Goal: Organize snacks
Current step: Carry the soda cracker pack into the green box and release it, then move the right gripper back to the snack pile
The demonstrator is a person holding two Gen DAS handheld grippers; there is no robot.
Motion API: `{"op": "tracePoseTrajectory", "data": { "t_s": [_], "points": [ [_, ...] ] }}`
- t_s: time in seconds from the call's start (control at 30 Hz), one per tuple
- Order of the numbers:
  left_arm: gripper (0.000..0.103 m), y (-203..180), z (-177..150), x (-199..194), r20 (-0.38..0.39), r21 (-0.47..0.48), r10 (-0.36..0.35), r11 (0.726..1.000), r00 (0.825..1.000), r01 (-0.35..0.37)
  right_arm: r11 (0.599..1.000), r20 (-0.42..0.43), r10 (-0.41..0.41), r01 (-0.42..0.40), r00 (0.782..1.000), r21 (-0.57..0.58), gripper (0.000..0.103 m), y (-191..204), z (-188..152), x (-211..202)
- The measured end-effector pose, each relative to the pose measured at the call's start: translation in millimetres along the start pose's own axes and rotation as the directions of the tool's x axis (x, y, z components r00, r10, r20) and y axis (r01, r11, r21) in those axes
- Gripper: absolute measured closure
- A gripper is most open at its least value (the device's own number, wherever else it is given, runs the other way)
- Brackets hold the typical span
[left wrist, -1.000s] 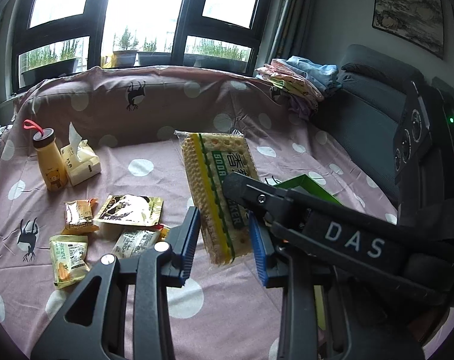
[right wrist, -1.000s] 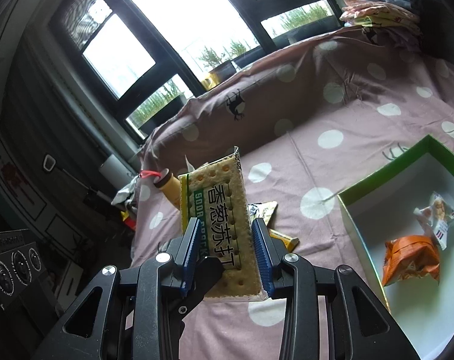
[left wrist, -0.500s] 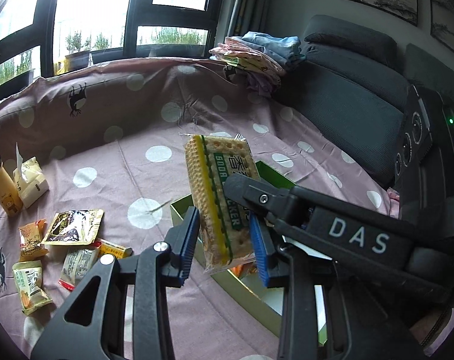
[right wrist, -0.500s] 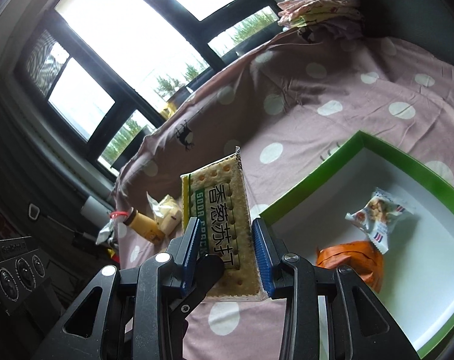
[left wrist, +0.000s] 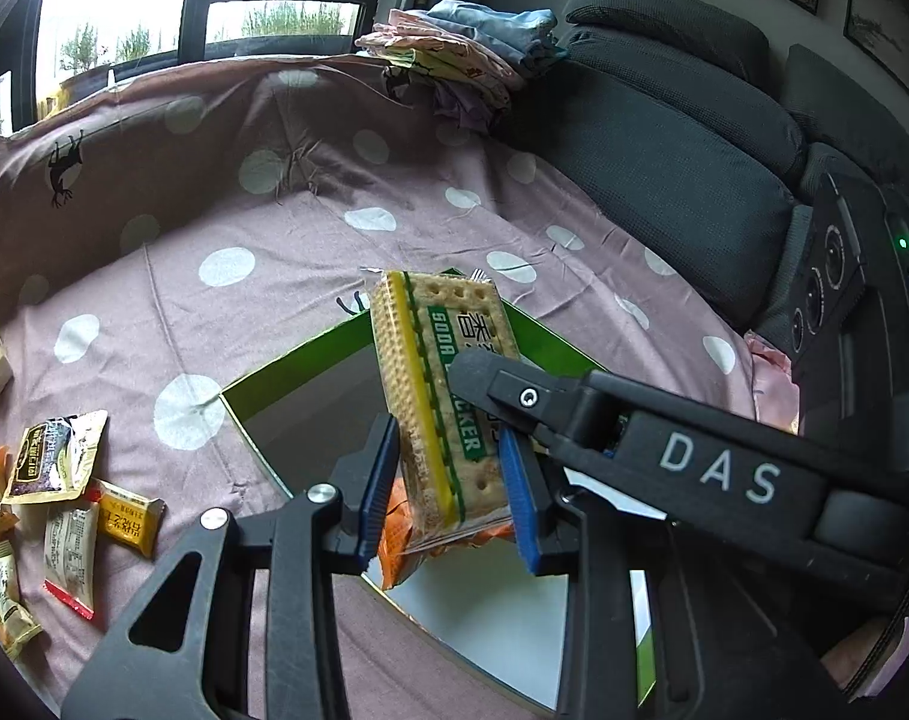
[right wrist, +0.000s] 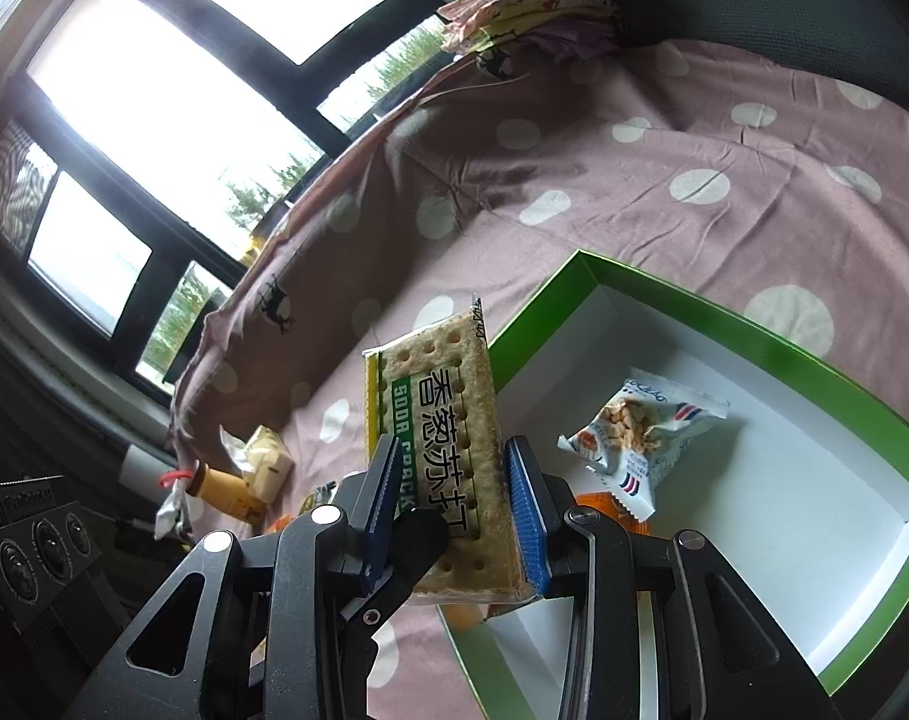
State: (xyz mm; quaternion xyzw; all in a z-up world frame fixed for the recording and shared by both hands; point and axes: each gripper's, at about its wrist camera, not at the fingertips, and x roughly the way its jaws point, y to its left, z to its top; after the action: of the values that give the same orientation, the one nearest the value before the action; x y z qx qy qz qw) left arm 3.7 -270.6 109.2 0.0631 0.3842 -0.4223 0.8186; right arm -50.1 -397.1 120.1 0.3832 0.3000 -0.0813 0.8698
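Observation:
A long soda cracker pack [left wrist: 439,396] is held upright over the corner of a green box with a white inside [right wrist: 772,354]. Both grippers clamp it: my left gripper [left wrist: 451,495] is shut on its lower part, and my right gripper [right wrist: 451,510] is shut on the same pack [right wrist: 448,438], crossing the left gripper's view from the right. In the box lie an orange snack bag [left wrist: 403,546] and a white snack packet [right wrist: 640,438]. Several small snack packets [left wrist: 64,480] lie on the pink dotted cloth at the left.
A yellow drink bottle [right wrist: 226,489] and a tissue pack [right wrist: 268,459] stand on the cloth at the far left. A dark sofa [left wrist: 682,138] with folded clothes [left wrist: 460,54] runs along the right. Windows are behind.
Both grippers have carried the cracker pack to the right, from above the loose snacks to over the green box, which now fills more of both views.

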Motion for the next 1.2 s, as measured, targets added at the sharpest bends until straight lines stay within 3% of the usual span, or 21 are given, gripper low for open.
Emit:
{"op": "tracePoseTrajectory", "data": {
  "t_s": [0.6, 0.8, 0.9, 1.0, 1.03, 1.1, 1.2],
  "points": [
    [0.070, 4, -3, 52, -0.131, -0.060, -0.109, 0.993, 0.985, 0.102, 0.985, -0.050, -0.146, 0.149, 0.988, 0.088, 0.064, -37, 4, 17],
    [0.067, 4, -5, 54, -0.136, -0.079, -0.118, 0.991, 0.984, 0.108, 0.980, -0.058, -0.166, 0.171, 0.984, 0.103, 0.064, -40, 3, 20],
    [0.065, 12, -5, 50, -0.127, -0.136, -0.154, 0.981, 0.980, 0.137, 0.979, -0.038, -0.171, 0.174, 0.985, 0.107, 0.064, -39, 3, 16],
    [0.050, 19, -7, 35, -0.092, -0.160, -0.178, 0.974, 0.980, 0.161, 0.980, 0.004, -0.170, 0.169, 0.985, 0.102, 0.064, -34, 4, 8],
    [0.041, 22, -8, 28, -0.073, -0.164, -0.163, 0.975, 0.984, 0.149, 0.981, 0.014, -0.170, 0.168, 0.985, 0.094, 0.064, -32, 4, 6],
    [0.036, 32, -12, 9, -0.012, -0.179, -0.123, 0.977, 0.992, 0.119, 0.982, 0.028, -0.176, 0.174, 0.984, 0.072, 0.065, -25, 4, 4],
    [0.019, 51, -22, -24, 0.065, -0.228, -0.037, 0.972, 0.997, 0.051, 0.983, 0.046, -0.178, 0.176, 0.983, 0.043, 0.065, -14, 3, 2]
  ]
}}
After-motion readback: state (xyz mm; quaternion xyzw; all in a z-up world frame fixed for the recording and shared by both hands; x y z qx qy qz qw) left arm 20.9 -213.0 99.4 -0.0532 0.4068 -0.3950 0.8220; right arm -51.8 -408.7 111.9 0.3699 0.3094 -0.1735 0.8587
